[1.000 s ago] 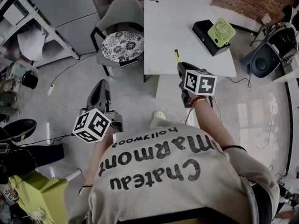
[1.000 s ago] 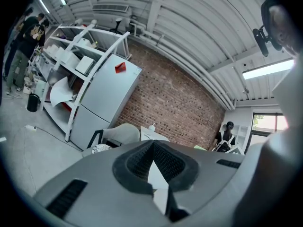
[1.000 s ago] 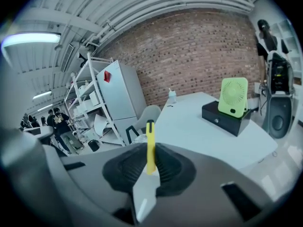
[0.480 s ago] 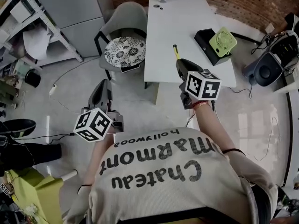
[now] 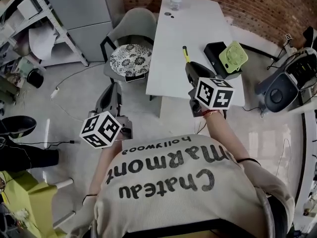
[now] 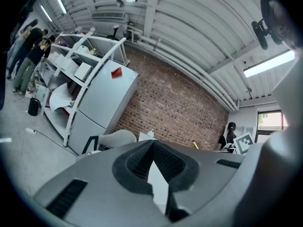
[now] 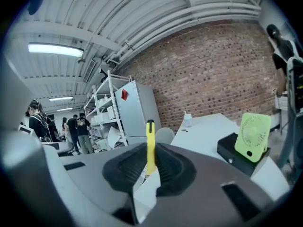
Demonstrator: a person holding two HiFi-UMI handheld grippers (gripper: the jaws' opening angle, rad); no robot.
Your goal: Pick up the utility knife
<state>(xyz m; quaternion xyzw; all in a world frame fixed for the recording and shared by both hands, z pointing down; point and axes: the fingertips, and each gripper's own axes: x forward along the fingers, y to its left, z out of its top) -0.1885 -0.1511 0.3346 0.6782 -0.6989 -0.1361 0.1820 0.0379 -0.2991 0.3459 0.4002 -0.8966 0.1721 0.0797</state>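
Observation:
The utility knife [image 5: 185, 54] is slim and yellow with a dark tip. It sticks out of my right gripper [image 5: 190, 67], held in the air over the near part of the white table [image 5: 198, 29]. In the right gripper view the knife [image 7: 150, 145] stands upright between the black pads, and my right gripper [image 7: 150, 163] is shut on it. My left gripper [image 5: 115, 86] hangs over the floor left of the table, near the chair. Its pads meet at the tips in the left gripper view, so my left gripper [image 6: 152, 144] is shut with nothing in it.
A green fan [image 5: 234, 56] leans on a black box [image 5: 216, 51] at the table's right edge. A bottle [image 5: 174, 1] stands at the far end. A grey chair with a flowered cushion [image 5: 130, 59] sits left of the table. Shelves [image 5: 29, 29] and a brick wall lie beyond.
My right gripper has risen with the knife still in it, further over the table. My left gripper has drifted a little forward. Both stay shut.

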